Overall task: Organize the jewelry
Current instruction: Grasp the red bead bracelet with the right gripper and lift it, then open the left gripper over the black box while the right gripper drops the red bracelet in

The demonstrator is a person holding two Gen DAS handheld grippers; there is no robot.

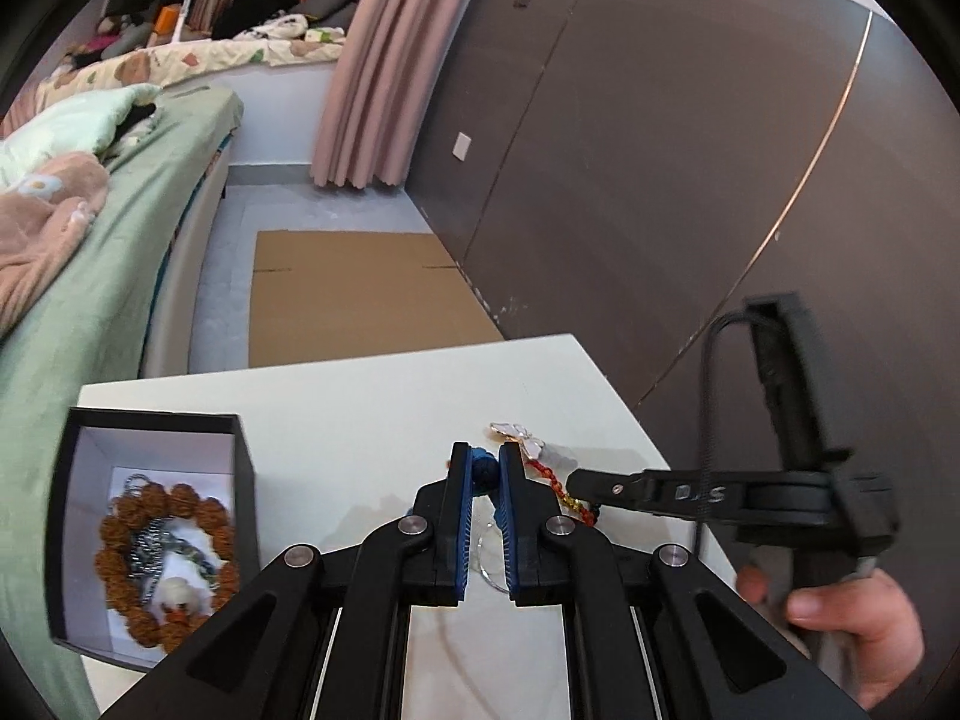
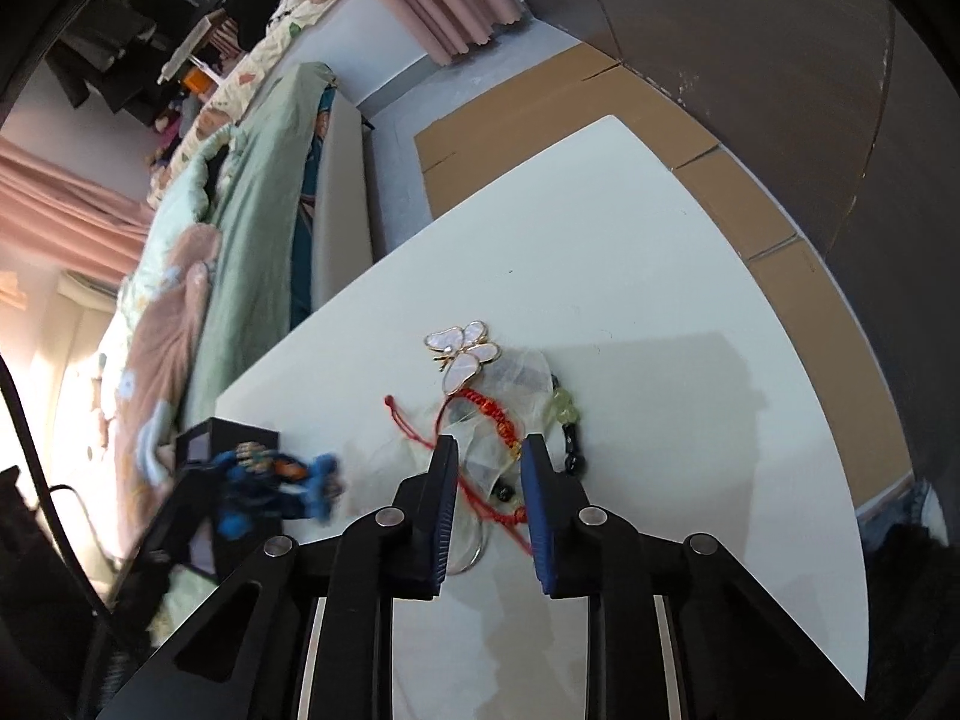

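My left gripper (image 1: 485,474) is shut on a blue beaded bracelet (image 1: 483,470), held above the white table (image 1: 372,420); the bracelet shows blurred in the right wrist view (image 2: 282,480). A black jewelry box (image 1: 240,468) at the table's left holds a brown bead bracelet (image 1: 120,540) and a silver chain (image 1: 147,546). My right gripper (image 2: 487,462) is open over a red cord bracelet (image 2: 492,414), which lies between its fingers. A white butterfly brooch (image 2: 462,354) and a green and black bead string (image 2: 567,426) lie just beyond.
A bed with green bedding (image 1: 108,240) runs along the left. Flat cardboard (image 1: 360,300) lies on the floor past the table. A dark wardrobe wall (image 1: 660,180) stands to the right. A clear ring-shaped item (image 2: 474,546) lies under the right gripper.
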